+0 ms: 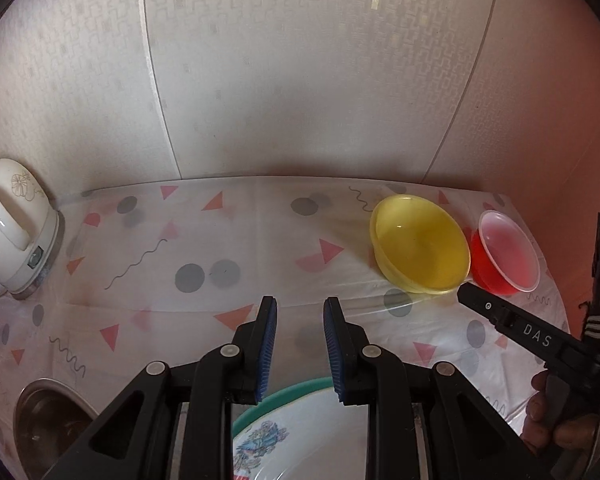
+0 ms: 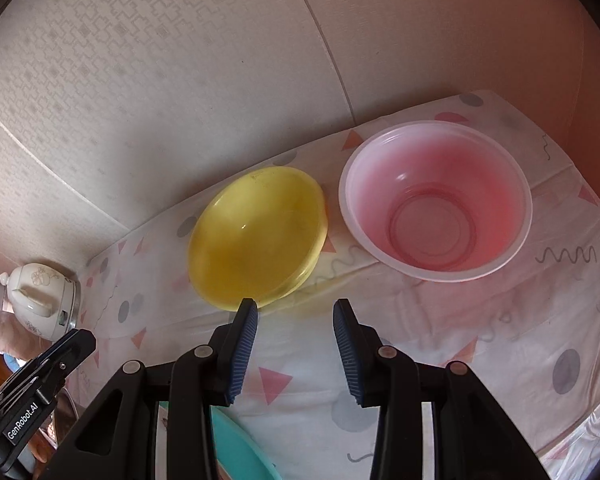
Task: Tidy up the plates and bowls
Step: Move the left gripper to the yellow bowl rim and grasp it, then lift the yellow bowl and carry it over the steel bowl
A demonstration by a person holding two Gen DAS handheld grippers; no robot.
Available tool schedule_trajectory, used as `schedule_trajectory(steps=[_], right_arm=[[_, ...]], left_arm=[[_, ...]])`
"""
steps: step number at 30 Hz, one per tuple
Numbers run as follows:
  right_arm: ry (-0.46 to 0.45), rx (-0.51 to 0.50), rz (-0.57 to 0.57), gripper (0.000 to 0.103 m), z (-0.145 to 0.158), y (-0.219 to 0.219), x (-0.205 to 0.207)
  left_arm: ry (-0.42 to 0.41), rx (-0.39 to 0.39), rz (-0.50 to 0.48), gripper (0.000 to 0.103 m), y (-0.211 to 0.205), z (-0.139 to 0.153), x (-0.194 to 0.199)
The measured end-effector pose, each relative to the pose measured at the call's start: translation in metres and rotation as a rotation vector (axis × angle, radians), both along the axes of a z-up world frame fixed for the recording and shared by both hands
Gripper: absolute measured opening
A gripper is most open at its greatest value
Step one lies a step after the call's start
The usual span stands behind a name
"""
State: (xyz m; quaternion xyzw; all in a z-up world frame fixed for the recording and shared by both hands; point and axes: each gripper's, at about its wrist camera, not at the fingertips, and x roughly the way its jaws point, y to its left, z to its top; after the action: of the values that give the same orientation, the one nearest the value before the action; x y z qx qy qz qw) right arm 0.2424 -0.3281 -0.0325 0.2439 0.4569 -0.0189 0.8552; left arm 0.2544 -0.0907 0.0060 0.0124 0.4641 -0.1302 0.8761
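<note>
Since both your grippers, left gripper [image 1: 300,312] and right gripper [image 2: 296,314], hang spread and empty, you're lining up on the yellow bowl [image 2: 256,236] for stacking.

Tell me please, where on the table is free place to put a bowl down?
The widest bare stretch of tablecloth lies between the white pot and the yellow bowl. Another lies in front of the pink bowl. It is crowded near the teal-rimmed plate and metal bowl.
</note>
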Motion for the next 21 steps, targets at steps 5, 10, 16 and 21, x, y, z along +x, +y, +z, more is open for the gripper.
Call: schedule_trajectory(steps=[5, 10, 16, 21], right_arm=[[0.015, 0.014, -0.006, 0.037, -0.005, 0.001, 0.017], [0.04, 0.025, -0.024, 0.035, -0.011, -0.003, 0.029], [0.062, 0.041, -0.014, 0.029, -0.021, -0.004, 0.04], [0.067, 0.02, 0.055, 0.021, -0.024, 0.008, 0.042]], left_arm=[[0.042, -0.074, -0.018, 0.025, -0.016, -0.006, 0.025], [0.075, -0.128, -0.028, 0.03, -0.035, -0.014, 0.045], [0.168, -0.149, -0.041, 0.031, -0.057, -0.039, 0.066], [0.219, -0.176, -0.067, 0.018, -0.062, -0.054, 0.061]])
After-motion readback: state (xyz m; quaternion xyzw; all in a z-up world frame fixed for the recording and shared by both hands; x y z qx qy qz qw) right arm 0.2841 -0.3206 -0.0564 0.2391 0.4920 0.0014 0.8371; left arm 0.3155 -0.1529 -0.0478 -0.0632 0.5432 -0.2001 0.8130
